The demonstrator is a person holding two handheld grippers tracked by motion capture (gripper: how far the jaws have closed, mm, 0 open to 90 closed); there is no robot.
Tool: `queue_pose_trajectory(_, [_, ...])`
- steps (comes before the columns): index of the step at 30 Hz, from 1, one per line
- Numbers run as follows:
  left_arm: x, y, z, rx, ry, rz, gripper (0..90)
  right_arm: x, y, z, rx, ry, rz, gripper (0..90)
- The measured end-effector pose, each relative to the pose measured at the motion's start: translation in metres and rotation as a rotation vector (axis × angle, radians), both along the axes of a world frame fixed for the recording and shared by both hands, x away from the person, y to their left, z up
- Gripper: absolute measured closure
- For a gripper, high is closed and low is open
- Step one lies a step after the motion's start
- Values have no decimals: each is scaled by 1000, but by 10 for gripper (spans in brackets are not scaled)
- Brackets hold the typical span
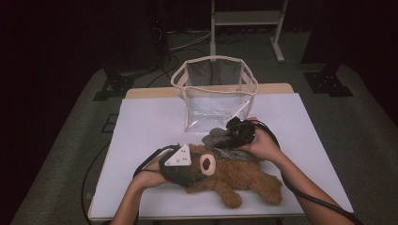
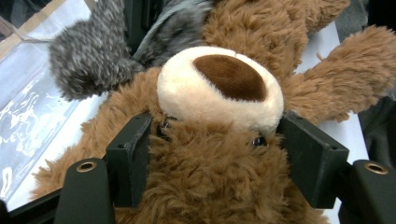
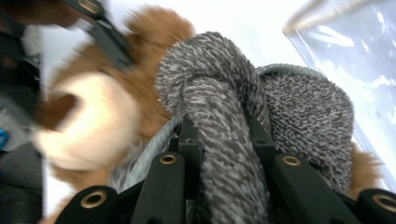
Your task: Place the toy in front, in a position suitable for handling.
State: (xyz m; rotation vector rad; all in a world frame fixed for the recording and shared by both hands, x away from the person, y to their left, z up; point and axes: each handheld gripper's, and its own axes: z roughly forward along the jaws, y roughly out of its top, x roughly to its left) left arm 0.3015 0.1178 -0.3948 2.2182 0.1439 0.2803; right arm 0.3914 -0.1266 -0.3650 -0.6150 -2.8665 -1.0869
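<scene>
Dim high view with dark surroundings, bright white table (image 1: 145, 122), motion blur in right gripper view

A dim lab: white table (image 1: 150, 122), cables on carpet (image 1: 187, 42), metal stand (image 1: 246, 18).

No readable text, label or number anywhere

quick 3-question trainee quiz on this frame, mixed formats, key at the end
1. True or false: the left gripper has its jaws on either side of the brown teddy bear at its head.
2. What does the right gripper clamp? A) the grey plush toy B) the bag's rim C) a cable
3. Fill in: the clear bag stands ____ on the white table, beyond the toys.

Key: 1 true; 2 A; 3 upright
</scene>
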Motion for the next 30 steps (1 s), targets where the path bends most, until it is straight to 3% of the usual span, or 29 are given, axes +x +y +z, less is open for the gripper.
queue_pose_trajectory(6, [-2, -4, 1, 5, -13, -16, 301, 7, -36, -5, -3, 12, -102, 730])
queue_pose_trajectory(10, [-2, -8, 0, 2, -16, -23, 300, 2, -66, -2, 54, 12, -141, 730])
queue_pose_trajectory(15, [-1, -12, 0, -9, -15, -9, 300, -29, -90, 19, 124, -39, -136, 729])
queue_pose_trajectory(20, [0, -18, -1, -15, -20, -4, 300, -68, -102, 35, 201, -79, -104, 729])
queue_pose_trajectory(24, [0, -19, 0, -14, -26, 2, 293, -90, -100, 26, 221, -74, -86, 729])
queue_pose_trajectory(27, [2, -16, 1, -12, -29, 11, 282, -93, -97, 9, 182, -83, -102, 726])
queue_pose_trajectory(30, [4, -10, 4, -15, -34, 23, 255, -88, -103, 0, 237, -69, -128, 729])
